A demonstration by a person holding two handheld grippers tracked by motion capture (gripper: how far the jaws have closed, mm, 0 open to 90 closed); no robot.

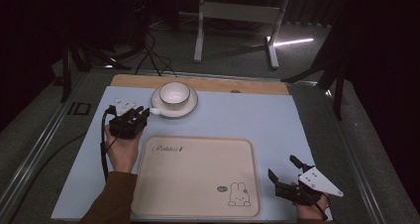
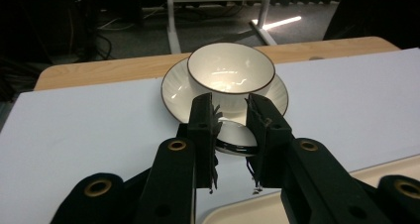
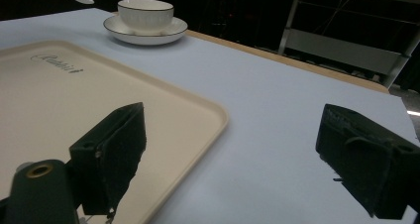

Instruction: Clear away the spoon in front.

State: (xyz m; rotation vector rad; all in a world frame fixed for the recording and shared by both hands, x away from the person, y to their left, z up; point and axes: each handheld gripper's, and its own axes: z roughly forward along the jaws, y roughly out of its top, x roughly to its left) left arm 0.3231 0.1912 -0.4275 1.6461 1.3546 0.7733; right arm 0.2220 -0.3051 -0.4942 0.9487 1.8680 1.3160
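The desk (image 1: 277,120) carries a cream tray (image 1: 195,177) at its near edge, with a script word I cannot read at the tray's far left and a rabbit drawing (image 1: 239,195) at its near right. By the far edge, a bowl (image 1: 174,92) sits on a saucer (image 1: 185,109). The left claw (image 1: 141,111) is clenched on a spoon (image 2: 236,139) beside the saucer. The right claw (image 1: 283,168), released, sits near the near right corner.

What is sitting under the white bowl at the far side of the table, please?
The bowl stands on a white saucer with a dark rim. The saucer's middle is covered by the bowl, so anything there cannot be seen.
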